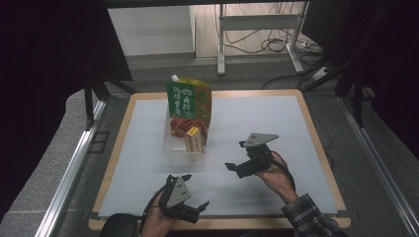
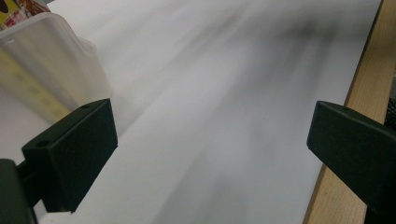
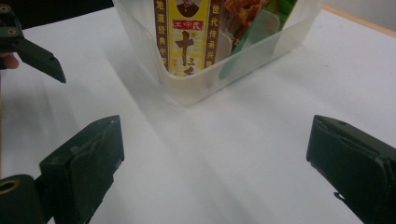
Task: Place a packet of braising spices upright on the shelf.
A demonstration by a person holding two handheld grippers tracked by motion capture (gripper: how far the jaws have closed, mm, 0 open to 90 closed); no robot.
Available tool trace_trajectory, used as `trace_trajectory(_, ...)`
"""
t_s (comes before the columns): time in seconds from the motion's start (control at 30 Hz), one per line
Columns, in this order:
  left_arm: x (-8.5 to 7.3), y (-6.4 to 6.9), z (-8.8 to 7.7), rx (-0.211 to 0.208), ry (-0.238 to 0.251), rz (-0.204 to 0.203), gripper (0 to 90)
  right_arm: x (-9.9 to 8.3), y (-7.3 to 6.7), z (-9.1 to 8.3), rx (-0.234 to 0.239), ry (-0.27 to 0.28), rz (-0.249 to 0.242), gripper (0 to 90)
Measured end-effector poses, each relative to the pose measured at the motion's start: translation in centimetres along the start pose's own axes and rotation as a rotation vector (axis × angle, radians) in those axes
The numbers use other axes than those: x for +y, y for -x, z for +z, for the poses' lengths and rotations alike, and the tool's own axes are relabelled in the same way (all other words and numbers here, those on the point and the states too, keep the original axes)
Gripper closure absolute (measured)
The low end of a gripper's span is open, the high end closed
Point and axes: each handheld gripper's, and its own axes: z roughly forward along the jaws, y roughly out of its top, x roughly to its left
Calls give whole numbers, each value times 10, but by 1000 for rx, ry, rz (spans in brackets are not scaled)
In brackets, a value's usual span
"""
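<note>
Clear bin (image 1: pixel 184 148) mid-tabletop (image 1: pixel 257 118), holding green pouch (image 1: pixel 188 101) and yellow box (image 1: pixel 194 138). Right tool (image 1: pixel 236 157) near bin, jaws spread, empty. Left tool (image 1: pixel 194 190) nearer the person than bin, jaws spread, empty.

Dim surroundings; bright mat; streaky blur

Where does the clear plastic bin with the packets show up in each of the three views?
High view: the clear plastic bin sits left of centre on the white mat, beyond both grippers.
Left gripper view: top-left corner, above the near jaw.
Right gripper view: top centre, ahead of the open jaws.
Shared landmark: the yellow packet inside the bin, a sliver in the left gripper view.
</note>
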Motion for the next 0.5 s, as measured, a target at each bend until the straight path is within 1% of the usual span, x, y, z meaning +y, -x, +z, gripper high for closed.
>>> trace_trajectory(0.17,0,-1,0,0,1,-6,15,-8,2,-9,-17,-1,16,41)
trace_trajectory(0.3,0,-1,0,-1,-1,-9,14,-18,5,-16,-43,-9,26,38)
trace_trajectory(0.5,0,-2,1,-2,-11,-8,7,-29,11,-31,-87,-4,60,18)
